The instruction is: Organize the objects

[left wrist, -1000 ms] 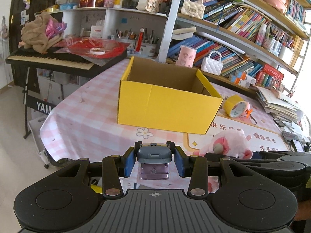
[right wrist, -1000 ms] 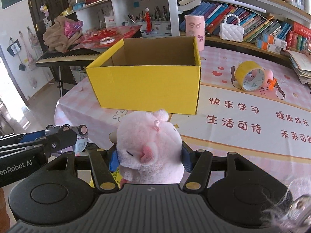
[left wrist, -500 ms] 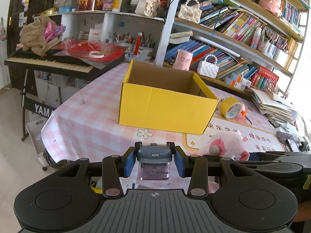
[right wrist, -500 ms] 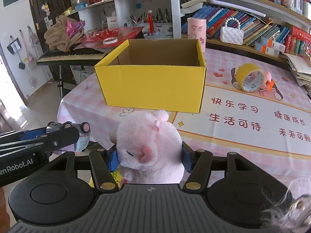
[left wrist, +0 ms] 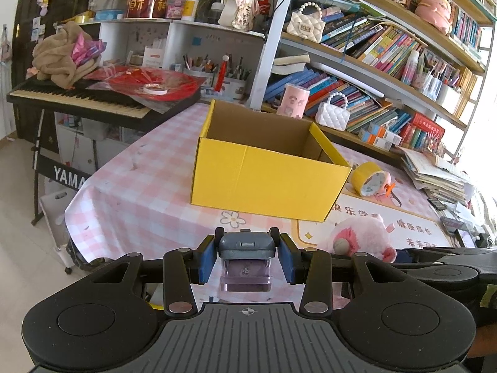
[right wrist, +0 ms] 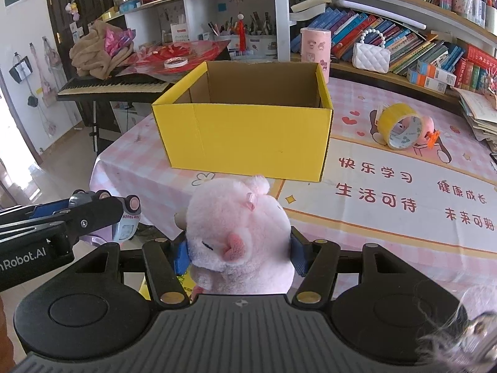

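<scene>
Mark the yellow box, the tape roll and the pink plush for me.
yellow box (right wrist: 248,138), right wrist view, on its near front wall.
tape roll (right wrist: 400,124), right wrist view, on its yellow outer band.
pink plush (right wrist: 239,236), right wrist view, on its fuzzy head, between the claw pads.

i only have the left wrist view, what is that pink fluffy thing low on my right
Observer: A pink plush toy, clamped between the fingers of the right tool.
Operator: anything printed on the toy car im holding
Observer: Yes. In the right wrist view the toy car in the left tool shows red lettering on its side, too small to read for sure.
Operator: is the yellow box empty
Observer: The right wrist view looks in over the near wall of the yellow box. Only bare cardboard walls show; the floor stays hidden.
</scene>
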